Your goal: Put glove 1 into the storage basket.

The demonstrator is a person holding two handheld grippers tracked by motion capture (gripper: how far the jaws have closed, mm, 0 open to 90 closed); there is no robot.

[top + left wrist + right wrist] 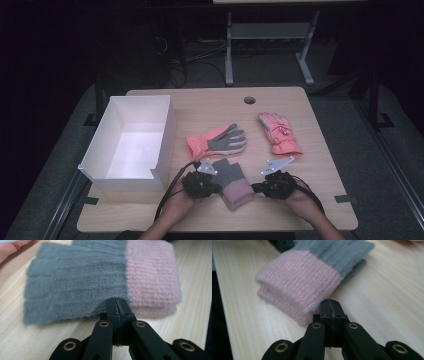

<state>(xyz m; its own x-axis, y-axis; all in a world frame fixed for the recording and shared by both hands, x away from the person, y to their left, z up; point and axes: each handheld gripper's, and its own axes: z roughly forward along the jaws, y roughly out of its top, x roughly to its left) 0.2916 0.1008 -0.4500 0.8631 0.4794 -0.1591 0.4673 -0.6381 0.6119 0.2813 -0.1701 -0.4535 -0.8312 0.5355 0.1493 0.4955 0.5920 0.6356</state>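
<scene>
Two hand-held grippers flank a folded grey knit glove with a pink ribbed cuff [232, 182] near the front edge of the pale wooden table [320, 150] in the high view: the left hand-held gripper [212, 185] at its left edge, the right hand-held gripper [257, 188] at its cuff. A white open box [131, 142], an orange-and-grey work glove [217, 140] and a pink padded glove [279, 133] lie farther back.

In the left gripper view, the jaws are pressed together at the grey edge [75, 290]; whether they pinch fabric is unclear.

In the right gripper view, the jaws are likewise closed, touching the pink cuff [299, 282].

Closed tongs [117, 305] pinching grey-and-pink knit glove [100, 282], wooden table [192, 277]
</scene>
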